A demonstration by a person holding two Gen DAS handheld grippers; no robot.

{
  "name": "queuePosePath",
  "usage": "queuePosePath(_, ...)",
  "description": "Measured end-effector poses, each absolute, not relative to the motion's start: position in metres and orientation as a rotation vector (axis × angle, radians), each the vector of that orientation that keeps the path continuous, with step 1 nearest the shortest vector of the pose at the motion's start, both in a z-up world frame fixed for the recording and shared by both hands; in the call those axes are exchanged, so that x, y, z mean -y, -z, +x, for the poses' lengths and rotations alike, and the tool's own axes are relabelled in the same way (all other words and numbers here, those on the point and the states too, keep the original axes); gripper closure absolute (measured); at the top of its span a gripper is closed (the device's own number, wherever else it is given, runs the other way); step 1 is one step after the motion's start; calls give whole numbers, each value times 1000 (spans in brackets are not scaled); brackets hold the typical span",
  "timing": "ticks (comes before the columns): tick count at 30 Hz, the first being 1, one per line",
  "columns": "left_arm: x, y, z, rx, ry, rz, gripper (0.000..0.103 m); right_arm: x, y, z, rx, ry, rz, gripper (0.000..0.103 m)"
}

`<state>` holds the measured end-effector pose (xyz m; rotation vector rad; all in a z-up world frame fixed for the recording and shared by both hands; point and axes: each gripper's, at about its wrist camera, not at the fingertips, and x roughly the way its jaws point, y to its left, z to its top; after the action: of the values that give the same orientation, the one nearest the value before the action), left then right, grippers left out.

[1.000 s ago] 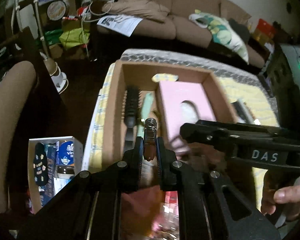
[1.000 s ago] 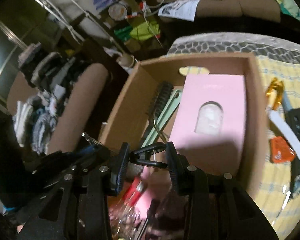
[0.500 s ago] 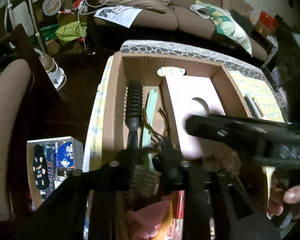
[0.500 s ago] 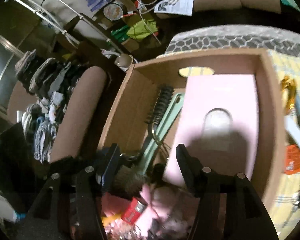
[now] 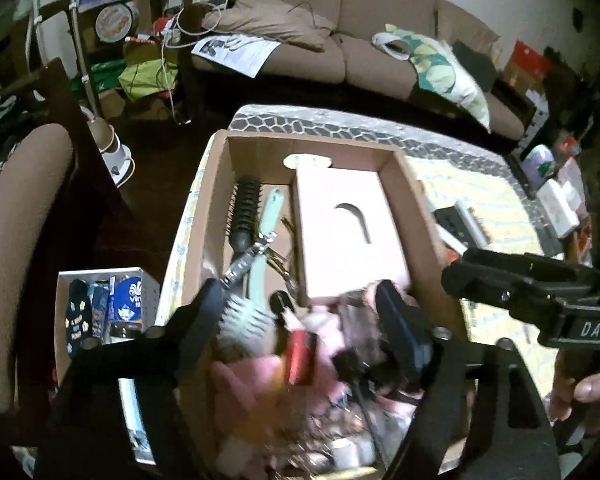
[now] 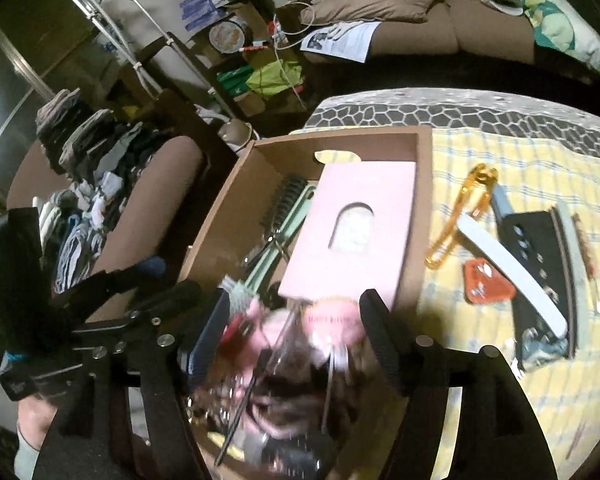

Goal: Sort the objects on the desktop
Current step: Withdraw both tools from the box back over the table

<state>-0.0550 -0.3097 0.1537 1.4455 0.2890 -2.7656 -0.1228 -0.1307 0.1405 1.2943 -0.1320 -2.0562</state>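
A cardboard box (image 5: 410, 196) (image 6: 216, 216) on the table holds a pink box (image 5: 348, 232) (image 6: 356, 236), a black round hairbrush (image 5: 244, 216) (image 6: 284, 200), a mint brush (image 5: 260, 264) and a metal clip (image 5: 248, 258) lying on them. My left gripper (image 5: 300, 312) is open and empty above the box's near end, over blurred pink clutter. My right gripper (image 6: 292, 312) is open and empty over the same end, and shows at the right of the left wrist view (image 5: 540, 292).
On the yellow cloth right of the box lie an orange clip (image 6: 460, 220), a white nail file (image 6: 508, 272), an orange tag (image 6: 486, 282) and a black case (image 6: 540, 256). A brown chair (image 5: 16, 240) and a sofa (image 5: 340, 40) stand beyond.
Both grippers opened. The left let go of the metal clip, which now lies on the brushes in the box. The right released its black clip. Both pulled back slightly.
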Motion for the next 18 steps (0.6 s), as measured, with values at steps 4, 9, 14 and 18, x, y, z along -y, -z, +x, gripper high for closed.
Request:
queuePosePath(4, 297, -171, -32, -280, 2781, 1411, 8, 109, -156, -97, 134, 2077, 1261, 25)
queuePosePath(9, 270, -183, -1, -229, 2823, 1395, 0, 78, -164, -70, 161, 2131, 1235, 20)
queuePosePath(14, 244, -186, 23, -209, 2842, 1418, 0, 47, -168, -43, 135, 2208, 1227, 18)
queuePosePath(18, 228, -192, 40, -199, 2857, 1410, 0, 28, -175, -23, 90, 2272, 1199, 16)
